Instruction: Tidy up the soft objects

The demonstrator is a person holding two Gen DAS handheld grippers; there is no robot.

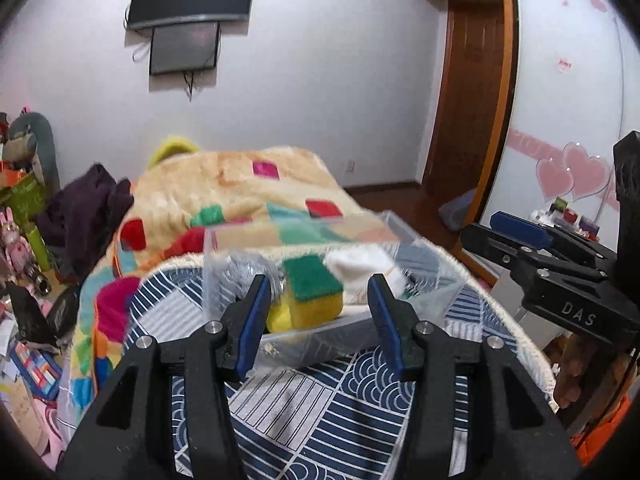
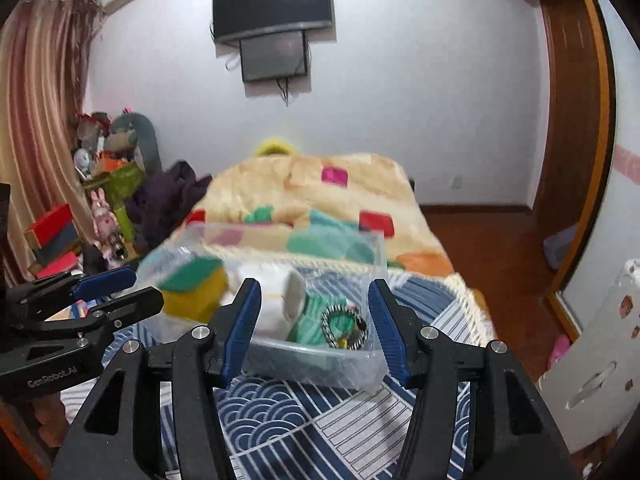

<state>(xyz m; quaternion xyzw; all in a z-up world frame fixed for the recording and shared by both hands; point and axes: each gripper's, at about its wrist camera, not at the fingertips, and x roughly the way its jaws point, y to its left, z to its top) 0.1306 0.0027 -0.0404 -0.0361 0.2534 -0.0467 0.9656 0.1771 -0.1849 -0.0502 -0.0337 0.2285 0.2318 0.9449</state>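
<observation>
Patterned mat (image 1: 320, 412) bare near clear bin (image 2: 340, 364); left tool (image 1: 320, 312), right tool (image 2: 314, 320) wide, empty.

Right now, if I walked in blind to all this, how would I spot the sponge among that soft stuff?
Find the bed's blue-and-white patterned mat; a clear plastic box sits on it. Inside, at the box's left end beside a white cloth, lies the sponge. It alone is a yellow block topped with a green scouring layer.
</observation>
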